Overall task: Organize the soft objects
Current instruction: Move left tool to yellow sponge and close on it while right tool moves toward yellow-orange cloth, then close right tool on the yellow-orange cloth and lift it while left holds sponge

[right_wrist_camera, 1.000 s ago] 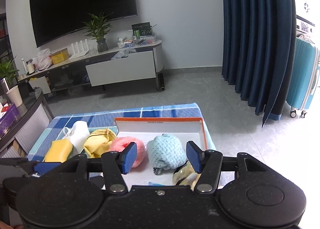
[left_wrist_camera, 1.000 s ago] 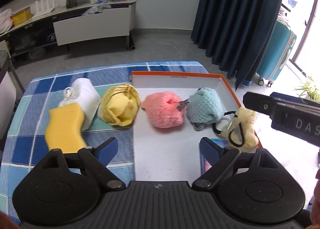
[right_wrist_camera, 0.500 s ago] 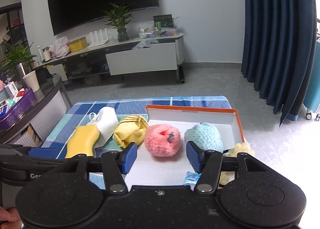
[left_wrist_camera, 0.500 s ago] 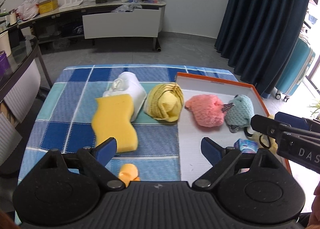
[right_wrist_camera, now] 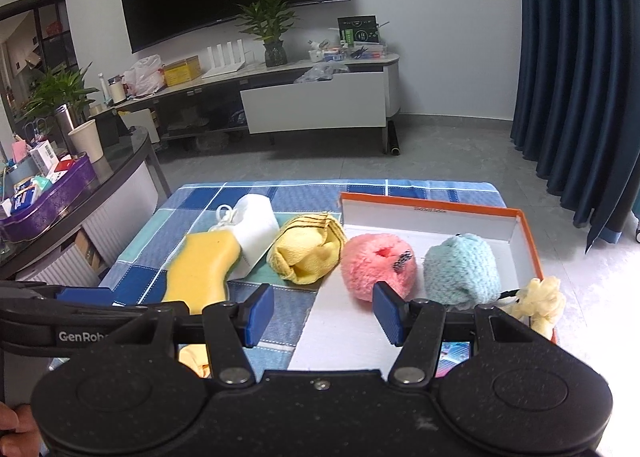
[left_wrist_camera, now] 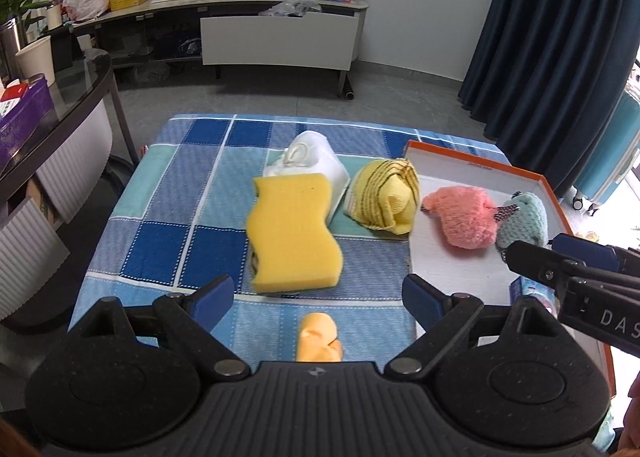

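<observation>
The left tongs (left_wrist_camera: pixel 318 293) are held apart and empty above the near edge of the desk (left_wrist_camera: pixel 160 241), which is covered with a blue checked cloth. Straight ahead of them, a little to the left of their middle line, the yellow sponge (left_wrist_camera: pixel 292 231) is seen; its long axis runs away from the tongs, slightly tilted, so the open fingers would stand across its narrow width. It leans against the white pouch (left_wrist_camera: pixel 316 161) behind it. A small orange soft piece (left_wrist_camera: pixel 319 341) lies just below and between the left fingers, nearer than the sponge.

Further right, the yellow striped cloth (left_wrist_camera: pixel 384 195) rests beside the orange-rimmed tray (left_wrist_camera: pixel 476 166), apparently touching its edge. Inside the tray, the pink fluffy toy (left_wrist_camera: pixel 464 215) and the light blue knitted toy (left_wrist_camera: pixel 524 219) are placed side by side. A pale yellow plush (right_wrist_camera: pixel 538 303) hangs at the right rim.

The right tongs (right_wrist_camera: pixel 323 311) are also open and empty, over the near left part of the tray. The sponge is judged nearer to the left hand.

Behind, a TV stand (right_wrist_camera: pixel 316 97), a plant (right_wrist_camera: pixel 270 23) and dark blue curtains (right_wrist_camera: pixel 580 57) are seen.
</observation>
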